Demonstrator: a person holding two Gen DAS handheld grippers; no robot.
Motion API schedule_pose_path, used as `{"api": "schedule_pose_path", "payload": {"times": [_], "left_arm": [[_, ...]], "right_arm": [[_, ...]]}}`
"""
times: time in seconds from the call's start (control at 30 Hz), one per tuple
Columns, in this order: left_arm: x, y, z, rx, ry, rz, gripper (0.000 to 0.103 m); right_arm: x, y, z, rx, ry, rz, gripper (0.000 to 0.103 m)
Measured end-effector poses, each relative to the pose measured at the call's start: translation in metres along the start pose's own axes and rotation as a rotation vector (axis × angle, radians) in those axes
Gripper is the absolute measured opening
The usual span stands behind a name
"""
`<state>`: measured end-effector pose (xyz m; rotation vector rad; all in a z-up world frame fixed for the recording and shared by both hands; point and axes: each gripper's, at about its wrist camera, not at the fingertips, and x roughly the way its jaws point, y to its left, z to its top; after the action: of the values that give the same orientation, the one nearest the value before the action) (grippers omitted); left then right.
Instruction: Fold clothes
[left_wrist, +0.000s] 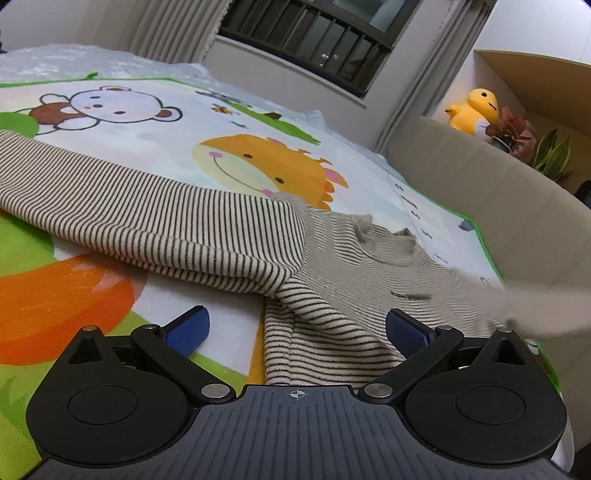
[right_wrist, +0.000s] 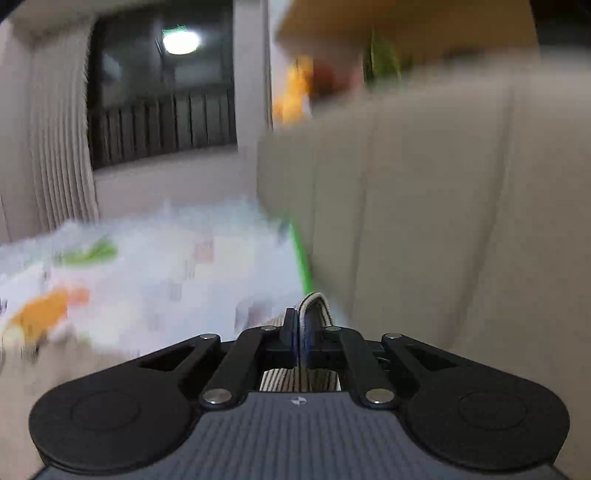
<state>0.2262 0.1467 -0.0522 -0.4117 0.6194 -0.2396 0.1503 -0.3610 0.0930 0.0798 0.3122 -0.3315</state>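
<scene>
A cream shirt with thin black stripes (left_wrist: 177, 221) lies partly folded on a cartoon-print play mat (left_wrist: 236, 122); its neckline (left_wrist: 391, 247) faces the headboard. My left gripper (left_wrist: 295, 325) hovers low over the shirt's near edge, open, with its blue fingertips (left_wrist: 192, 325) spread wide and nothing between them. A blurred strip of the shirt (left_wrist: 535, 306) streaks off to the right. In the right wrist view my right gripper (right_wrist: 301, 325) is shut on a fold of the striped shirt (right_wrist: 314, 306), lifted above the mat; that view is heavily motion-blurred.
A beige padded headboard (left_wrist: 480, 177) borders the mat on the right, close beside the right gripper (right_wrist: 443, 221). A yellow plush toy (left_wrist: 472, 110) and potted plants (left_wrist: 550, 155) sit on the shelf behind it. Curtains (left_wrist: 155, 29) and a barred window (left_wrist: 306, 37) are at the back.
</scene>
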Motion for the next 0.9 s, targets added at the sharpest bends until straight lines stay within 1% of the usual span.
{"api": "schedule_pose_path", "payload": {"times": [0.07, 0.13, 0.2, 0.27, 0.33, 0.43, 0.7, 0.8, 0.9], "left_arm": [[-0.001, 0.002, -0.001, -0.008, -0.005, -0.01, 0.103], [-0.002, 0.004, -0.001, -0.016, -0.009, -0.019, 0.103], [-0.003, 0.005, -0.002, -0.024, -0.014, -0.029, 0.103], [-0.004, 0.007, -0.002, -0.033, -0.019, -0.04, 0.103], [-0.005, 0.011, -0.003, -0.047, -0.027, -0.055, 0.103], [-0.006, 0.014, -0.003, -0.061, -0.035, -0.071, 0.103], [-0.007, 0.021, -0.004, -0.095, -0.055, -0.107, 0.103], [-0.007, 0.023, -0.004, -0.104, -0.059, -0.117, 0.103], [-0.007, 0.025, -0.004, -0.108, -0.06, -0.122, 0.103]], "right_arm": [[-0.008, 0.005, 0.025, -0.029, -0.07, 0.002, 0.003], [-0.007, 0.017, 0.036, -0.08, -0.104, -0.009, 0.003], [0.002, 0.028, 0.04, -0.088, -0.083, -0.004, 0.003], [0.013, 0.042, 0.041, -0.071, -0.043, 0.027, 0.003], [0.019, 0.066, 0.044, -0.076, -0.035, 0.078, 0.003], [0.018, 0.114, 0.056, -0.125, -0.056, 0.175, 0.003], [0.017, 0.261, 0.074, -0.28, -0.092, 0.446, 0.003], [0.015, 0.307, 0.074, -0.328, -0.091, 0.513, 0.003], [0.015, 0.337, 0.074, -0.348, -0.072, 0.566, 0.003]]}}
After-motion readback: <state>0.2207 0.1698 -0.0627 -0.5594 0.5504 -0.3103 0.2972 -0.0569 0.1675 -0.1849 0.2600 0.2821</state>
